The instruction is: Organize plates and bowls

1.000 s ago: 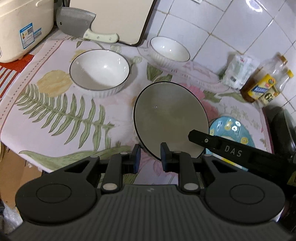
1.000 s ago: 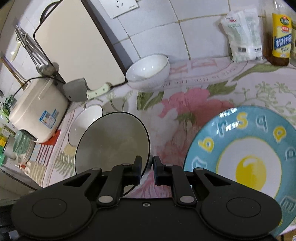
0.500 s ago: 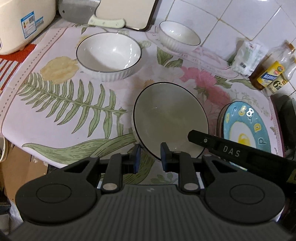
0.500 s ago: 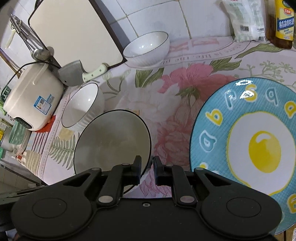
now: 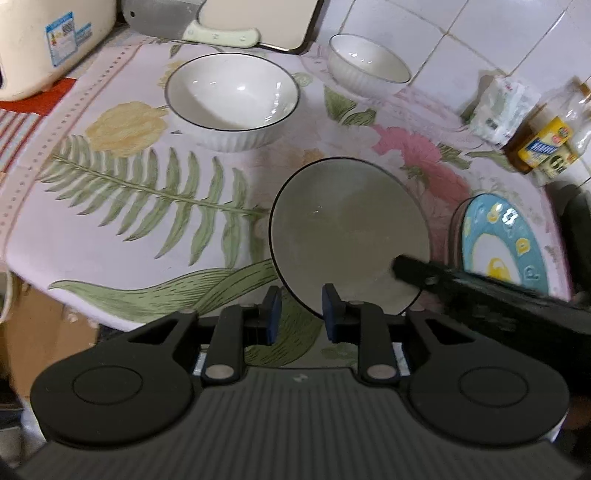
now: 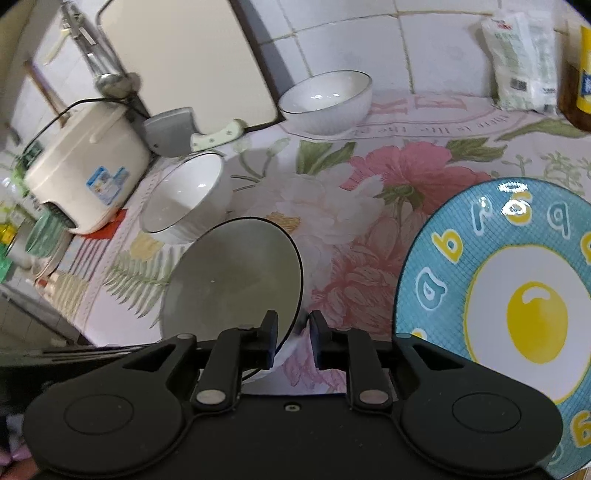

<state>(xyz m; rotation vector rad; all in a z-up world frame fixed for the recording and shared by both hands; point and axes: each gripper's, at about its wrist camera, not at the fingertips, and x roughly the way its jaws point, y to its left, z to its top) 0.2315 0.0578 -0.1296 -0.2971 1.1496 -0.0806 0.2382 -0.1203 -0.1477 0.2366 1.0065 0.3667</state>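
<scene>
A large grey bowl with a black rim is held tilted above the floral cloth. My left gripper and my right gripper each have the rim between their fingers, from opposite sides; the bowl also shows in the right wrist view. A wide white ribbed bowl sits behind it, and a smaller white bowl stands near the tiled wall. A blue plate with an egg pattern lies to the right; it also shows in the left wrist view.
A rice cooker stands at the left. A cleaver leans on a cutting board by the wall. A white packet and oil bottles stand at the back right. The table's front edge is near.
Both grippers and the grey bowl have moved back toward the table's front edge. The bowl stays tilted in the same grip.
</scene>
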